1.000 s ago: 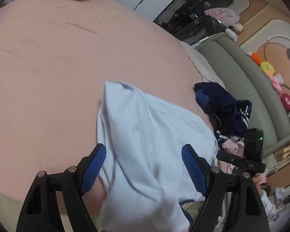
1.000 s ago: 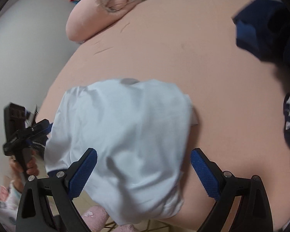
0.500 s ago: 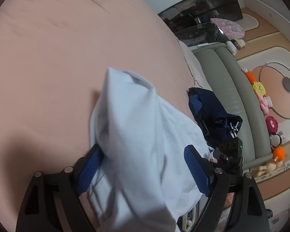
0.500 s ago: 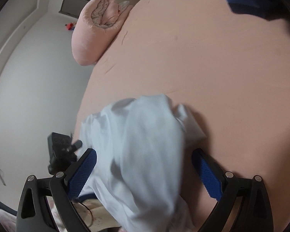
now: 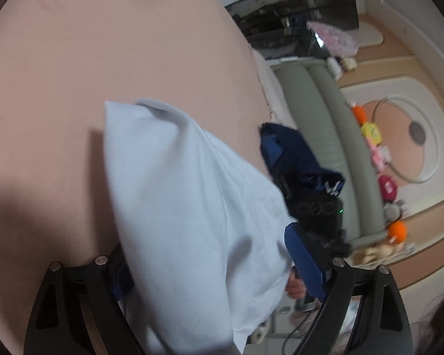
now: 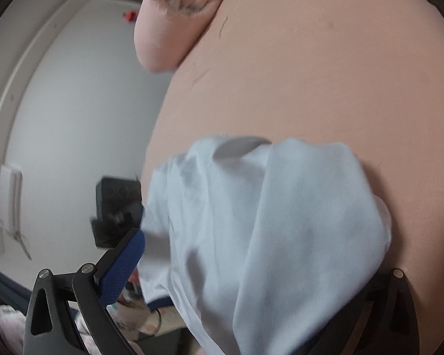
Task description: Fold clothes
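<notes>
A pale blue garment (image 5: 177,192) lies bunched at the near edge of the pink bed (image 5: 103,44) and hangs over that edge. My left gripper (image 5: 213,269) stands wide open around its near part; the cloth drapes over the left finger, and the right blue pad (image 5: 303,261) shows bare beside it. In the right wrist view the same garment (image 6: 266,207) fills the space between the fingers of my right gripper (image 6: 251,260), also wide open. Its left pad (image 6: 121,269) is clear of the cloth and its right finger is buried under it. Neither pair of pads presses the cloth.
A heap of navy clothes (image 5: 293,159) lies on the bed to the right of the garment. A rolled pink blanket (image 6: 174,20) sits at the far end of the bed (image 6: 340,59). A green padded headboard (image 5: 334,136) with plush toys (image 5: 371,133) runs alongside.
Both grippers have sunk and tilted toward the bed edge. The garment has bunched up and now covers the left gripper's left finger and the right gripper's right finger.
</notes>
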Demonstrator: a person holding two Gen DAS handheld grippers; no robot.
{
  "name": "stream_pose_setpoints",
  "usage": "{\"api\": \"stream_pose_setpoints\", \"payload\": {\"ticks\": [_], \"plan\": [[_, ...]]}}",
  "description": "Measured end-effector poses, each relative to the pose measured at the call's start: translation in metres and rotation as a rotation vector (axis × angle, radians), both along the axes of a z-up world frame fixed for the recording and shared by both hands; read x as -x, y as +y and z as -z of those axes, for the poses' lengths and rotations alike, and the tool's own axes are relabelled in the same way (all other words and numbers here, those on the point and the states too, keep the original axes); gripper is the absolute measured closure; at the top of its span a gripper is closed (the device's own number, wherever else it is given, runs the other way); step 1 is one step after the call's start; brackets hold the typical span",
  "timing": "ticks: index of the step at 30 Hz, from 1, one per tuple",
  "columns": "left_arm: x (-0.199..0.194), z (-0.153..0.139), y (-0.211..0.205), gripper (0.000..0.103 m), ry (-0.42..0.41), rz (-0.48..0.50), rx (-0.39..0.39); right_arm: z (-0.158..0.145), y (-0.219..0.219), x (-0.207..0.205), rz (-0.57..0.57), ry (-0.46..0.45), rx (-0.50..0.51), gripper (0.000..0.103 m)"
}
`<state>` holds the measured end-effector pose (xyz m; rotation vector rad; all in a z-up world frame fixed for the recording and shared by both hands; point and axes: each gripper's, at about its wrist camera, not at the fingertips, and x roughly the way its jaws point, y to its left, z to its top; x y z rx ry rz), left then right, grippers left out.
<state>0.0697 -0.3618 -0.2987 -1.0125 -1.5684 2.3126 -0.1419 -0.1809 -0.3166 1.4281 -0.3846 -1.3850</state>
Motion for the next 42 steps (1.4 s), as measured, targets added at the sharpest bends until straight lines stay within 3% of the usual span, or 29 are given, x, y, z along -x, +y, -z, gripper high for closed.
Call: {"api": "stream_pose_setpoints", "payload": {"ticks": [4,7,9,10,11,13,15,18,22,23,29,34,38,42], "plan": [[0.003,-0.004,0.009,0.014,-0.018,-0.026,0.061,0.002,-0.002,-0.001,0.002,0.006,-0.010,0.001],[0.004,-0.006,0.018,0.014,-0.011,-0.057,0.114,0.005,0.002,-0.002,0.010,0.020,-0.008,0.009],[0.002,-0.007,0.022,0.014,-0.001,-0.078,0.140,0.010,0.004,-0.003,0.027,0.046,-0.042,0.029],[0.002,-0.007,0.024,0.014,0.001,-0.086,0.145,0.014,0.008,-0.002,0.045,0.050,-0.057,0.047],[0.002,-0.007,0.025,0.014,0.002,-0.095,0.150,0.021,0.016,0.001,0.076,0.024,-0.059,0.069],[0.003,-0.007,0.027,0.014,-0.003,-0.109,0.159,0.040,0.035,0.012,0.155,-0.086,-0.031,0.093],[0.006,-0.007,0.029,0.014,-0.022,-0.114,0.171,0.048,0.040,0.015,0.183,-0.133,-0.011,0.094],[0.010,-0.009,0.031,0.017,-0.061,-0.119,0.198,0.041,0.033,0.006,0.190,-0.061,-0.052,0.093],[0.007,-0.007,0.030,0.065,-0.165,-0.164,0.270,0.038,0.026,-0.007,0.239,-0.030,-0.071,0.093],[0.005,-0.006,0.029,0.068,-0.167,-0.172,0.265,0.037,0.024,-0.010,0.253,-0.028,-0.084,0.092],[0.016,-0.022,0.031,0.078,-0.193,-0.144,0.305,0.014,0.006,-0.017,0.289,0.021,-0.200,0.089],[0.038,-0.060,0.025,0.080,-0.118,-0.117,0.290,-0.028,-0.003,-0.002,0.277,0.093,-0.172,0.090],[0.069,-0.085,0.021,0.080,-0.132,-0.074,0.376,-0.046,0.001,0.026,0.297,0.088,-0.168,0.090],[0.102,-0.084,0.009,0.080,-0.175,-0.062,0.415,-0.056,-0.013,0.050,0.284,0.156,-0.216,0.090]]}}
